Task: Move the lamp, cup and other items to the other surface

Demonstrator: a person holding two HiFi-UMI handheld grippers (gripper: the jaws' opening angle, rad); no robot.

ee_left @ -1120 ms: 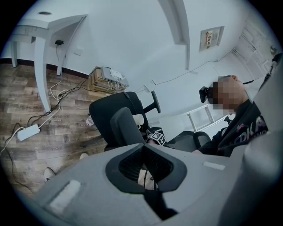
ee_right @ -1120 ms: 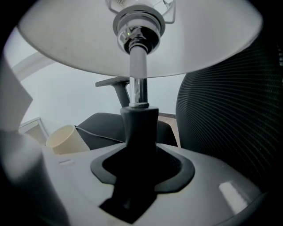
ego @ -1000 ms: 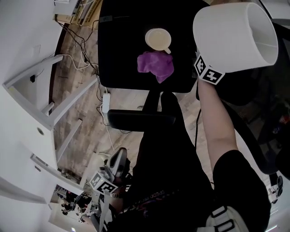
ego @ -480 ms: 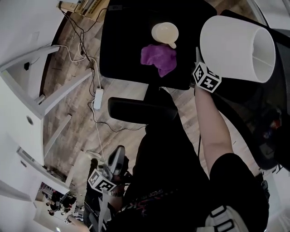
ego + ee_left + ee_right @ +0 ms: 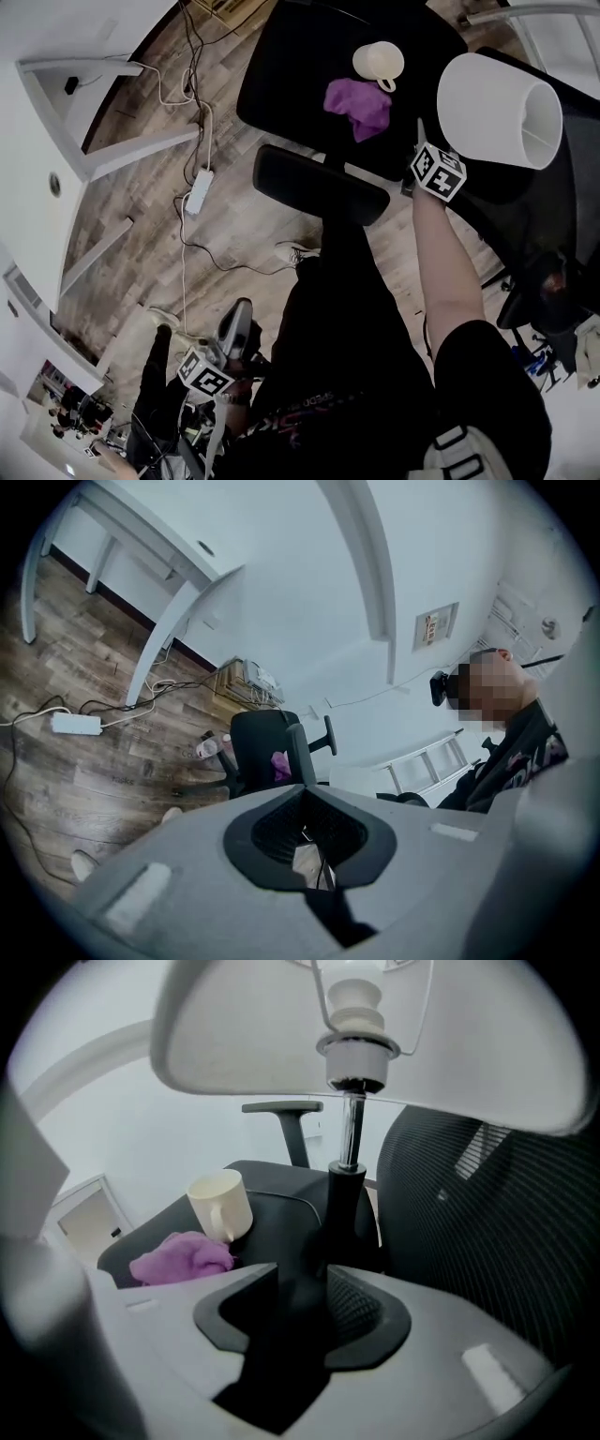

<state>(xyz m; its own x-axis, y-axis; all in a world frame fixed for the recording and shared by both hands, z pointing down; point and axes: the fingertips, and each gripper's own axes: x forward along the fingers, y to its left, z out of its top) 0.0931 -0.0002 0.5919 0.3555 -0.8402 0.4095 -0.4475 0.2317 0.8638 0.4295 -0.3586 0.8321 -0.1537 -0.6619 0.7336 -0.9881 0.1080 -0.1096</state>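
Room: wood floor [image 5: 234,225], white desk [image 5: 112,155] at the left, power strip [image 5: 198,190] and cables on the floor.
Seat: black chair seat [image 5: 300,75], carrying the cup and the cloth.
Cup: cream cup [image 5: 378,63], upright near the seat's far right corner, handle towards the cloth.
Cloth: purple cloth [image 5: 359,101], crumpled, just beside the cup, nearer the seat's right edge than its left.
Lamp: lamp [image 5: 487,108] is off the seat, just past its right edge, lifted and leaning over a mesh chair [image 5: 487,1222]; the white shade's open end faces right in the head view.
Stem: dark stem [image 5: 345,1185] runs up from between the jaws to the socket under the shade; the base cannot be seen.
Right gripper: right gripper [image 5: 314,1283] has just been closing its jaws; they stand fairly wide with the stem clamped between the pads.
Left gripper: left gripper [image 5: 302,789] is low beside the person's body, well apart from the seat; jaw tips meet, nothing held.
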